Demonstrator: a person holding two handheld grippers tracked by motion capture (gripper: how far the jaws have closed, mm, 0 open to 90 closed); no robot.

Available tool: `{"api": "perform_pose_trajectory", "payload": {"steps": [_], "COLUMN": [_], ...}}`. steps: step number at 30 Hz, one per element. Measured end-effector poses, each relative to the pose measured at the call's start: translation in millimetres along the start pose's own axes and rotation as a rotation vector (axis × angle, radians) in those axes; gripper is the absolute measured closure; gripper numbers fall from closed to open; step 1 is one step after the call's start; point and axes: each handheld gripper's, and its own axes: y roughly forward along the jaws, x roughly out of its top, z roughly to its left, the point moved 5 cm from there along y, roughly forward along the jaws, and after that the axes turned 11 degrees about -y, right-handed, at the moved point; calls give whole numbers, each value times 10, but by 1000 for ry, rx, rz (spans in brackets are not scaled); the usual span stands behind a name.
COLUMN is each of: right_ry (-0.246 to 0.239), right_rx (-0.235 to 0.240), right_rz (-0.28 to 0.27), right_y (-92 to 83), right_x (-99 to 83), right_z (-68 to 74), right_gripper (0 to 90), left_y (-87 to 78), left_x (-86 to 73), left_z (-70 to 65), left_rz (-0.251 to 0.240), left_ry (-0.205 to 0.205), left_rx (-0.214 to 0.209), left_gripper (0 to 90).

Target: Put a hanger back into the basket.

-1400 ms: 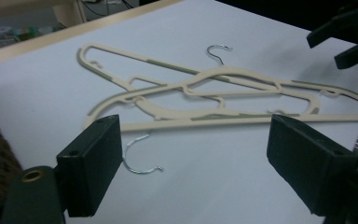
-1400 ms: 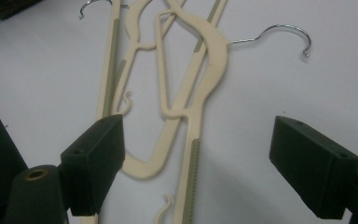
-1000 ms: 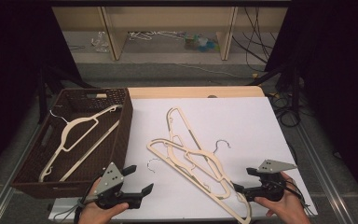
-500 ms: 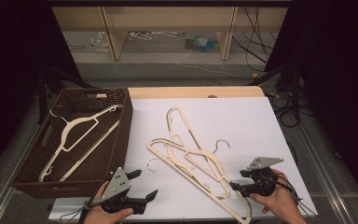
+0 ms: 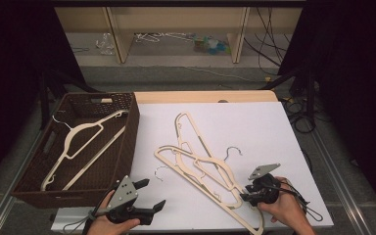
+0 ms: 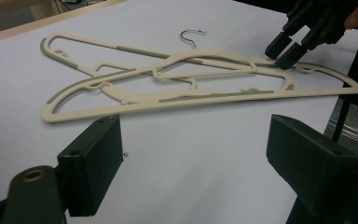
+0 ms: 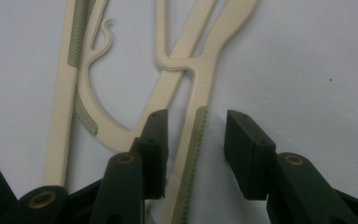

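Since a second ago the right gripper (image 5: 247, 195) has slid onto the hanger pile, its jaws just closing around a ridged cream bar (image 7: 190, 163) without yet pressing it. Three cream hangers (image 5: 200, 169) lie tangled on the white table (image 5: 254, 127); one more hanger (image 5: 81, 142) rests inside the brown basket (image 5: 127, 132). Nearby, the left gripper (image 5: 152, 193) hovers with jaws wide, holding nothing.

White table (image 5: 254, 117) bears cream hangers (image 5: 200, 169) and a wicker basket (image 5: 127, 132).
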Motion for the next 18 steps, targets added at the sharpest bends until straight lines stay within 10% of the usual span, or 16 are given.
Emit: {"api": "perform_pose_trajectory", "payload": {"steps": [18], "right_ry": [44], "right_rx": [1], "right_rz": [73], "right_y": [17], "right_x": [45], "right_z": [-26], "right_gripper": [757], "left_y": [12], "left_x": [-17], "left_z": [16], "left_rz": [1], "left_ry": [-14], "left_rx": [4], "left_gripper": [196]}}
